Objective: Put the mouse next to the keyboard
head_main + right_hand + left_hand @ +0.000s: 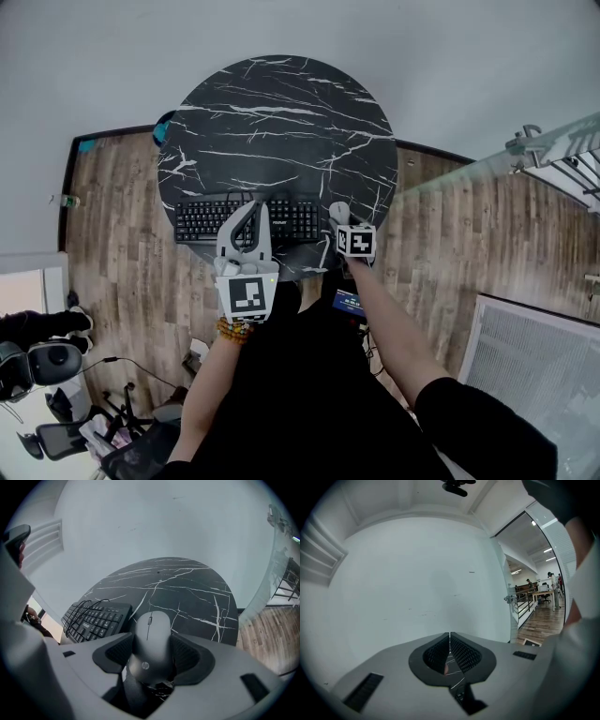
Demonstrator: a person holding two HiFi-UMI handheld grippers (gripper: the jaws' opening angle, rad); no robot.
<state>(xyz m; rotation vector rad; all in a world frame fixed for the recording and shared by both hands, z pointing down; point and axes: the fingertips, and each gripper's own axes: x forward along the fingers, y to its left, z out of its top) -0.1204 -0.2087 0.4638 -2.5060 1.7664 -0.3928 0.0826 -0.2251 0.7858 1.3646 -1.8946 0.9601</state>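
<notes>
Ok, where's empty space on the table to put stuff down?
All the table behind the keyboard is bare, plus a strip to its right. The near edge is crowded: keyboard, left gripper, right gripper holding the mouse.

My right gripper point(152, 637) clamps the grey HP mouse point(149, 660), nose pointing forward. The black keyboard point(96, 617) lies flat just left, cable point(82, 611) looped over its keys.

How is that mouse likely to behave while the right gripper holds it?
Probably rigid: the mouse looks undeformed between the jaws of the right gripper. Its smooth, rounded shell could slip if the squeeze loosens. Small, so likely light.
</notes>
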